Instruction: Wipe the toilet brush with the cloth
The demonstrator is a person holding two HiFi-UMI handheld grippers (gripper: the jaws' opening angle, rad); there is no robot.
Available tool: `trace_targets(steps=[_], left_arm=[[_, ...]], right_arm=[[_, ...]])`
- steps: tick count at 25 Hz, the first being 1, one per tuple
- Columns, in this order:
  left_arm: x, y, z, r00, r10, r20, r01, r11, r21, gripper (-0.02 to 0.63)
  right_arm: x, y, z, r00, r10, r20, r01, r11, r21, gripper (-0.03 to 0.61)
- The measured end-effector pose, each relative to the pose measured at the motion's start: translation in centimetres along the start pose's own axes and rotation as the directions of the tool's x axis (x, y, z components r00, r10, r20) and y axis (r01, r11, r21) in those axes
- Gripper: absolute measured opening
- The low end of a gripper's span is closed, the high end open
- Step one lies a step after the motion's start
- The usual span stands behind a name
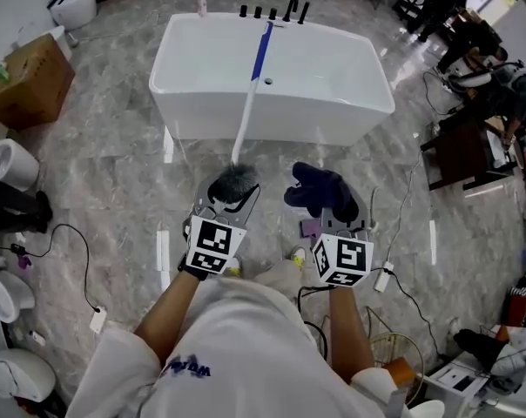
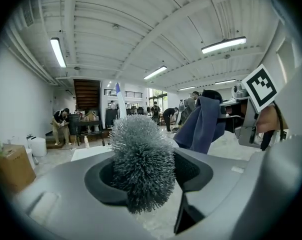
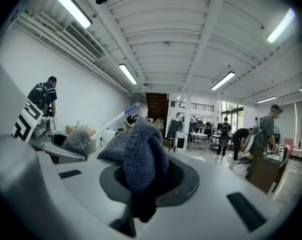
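The toilet brush has a grey bristle head (image 1: 233, 181) and a long white handle (image 1: 248, 103) with a blue end that reaches toward the tub. My left gripper (image 1: 225, 202) is shut on the bristle head, which fills the space between its jaws in the left gripper view (image 2: 141, 164). A dark blue cloth (image 1: 320, 190) hangs bunched from my right gripper (image 1: 336, 219), which is shut on it. In the right gripper view the cloth (image 3: 138, 159) drapes over the jaws, with the brush head (image 3: 77, 141) a short way to its left. Cloth and brush are apart.
A white bathtub (image 1: 272, 77) stands just ahead on the marble floor. A cardboard box (image 1: 28, 81) and white toilets (image 1: 10, 159) are at the left. Cables (image 1: 71, 251) run across the floor. People work at a dark table (image 1: 472, 138) on the right.
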State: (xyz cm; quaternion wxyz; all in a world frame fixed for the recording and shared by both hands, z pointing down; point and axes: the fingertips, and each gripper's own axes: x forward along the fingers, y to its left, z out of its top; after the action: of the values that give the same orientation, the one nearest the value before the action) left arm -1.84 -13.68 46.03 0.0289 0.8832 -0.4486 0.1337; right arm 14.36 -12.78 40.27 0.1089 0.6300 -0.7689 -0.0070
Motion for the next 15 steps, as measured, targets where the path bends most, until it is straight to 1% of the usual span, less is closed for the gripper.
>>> trace_targets(steps=[3,7,9,12,15], left_arm=[[-0.4,1.1,0.0,1.000,0.015,0.004,-0.015,1.000,0.001,0.252],[-0.3,1.4,0.3,1.000,0.027,0.007,-0.027,1.000,0.006,0.252],[-0.3,1.3,0.4,0.999,0.031,0.009,-0.032,0.999,0.022,0.252],[-0.1,0.7,0.7,1.000,0.024,0.012,-0.025,0.998,0.057,0.252],[-0.2,0.4,1.0,1.000,0.014,0.021,-0.015,0.998,0.061,0.252]], right_arm=[[0.2,0.2,0.2,1.000,-0.005,0.003,0.005,1.000,-0.011,0.058],[-0.1,-1.7,0.3,0.999,-0.035,0.004,0.035,0.999,-0.009,0.057],[-0.1,-2.4,0.4,0.999,-0.049,0.004,0.049,0.999,-0.003,0.057],[-0.1,-2.9,0.4,0.998,-0.057,0.003,0.057,0.998,0.010,0.057],[-0.1,-2.8,0.6,0.999,-0.054,0.006,0.054,0.998,0.007,0.057]])
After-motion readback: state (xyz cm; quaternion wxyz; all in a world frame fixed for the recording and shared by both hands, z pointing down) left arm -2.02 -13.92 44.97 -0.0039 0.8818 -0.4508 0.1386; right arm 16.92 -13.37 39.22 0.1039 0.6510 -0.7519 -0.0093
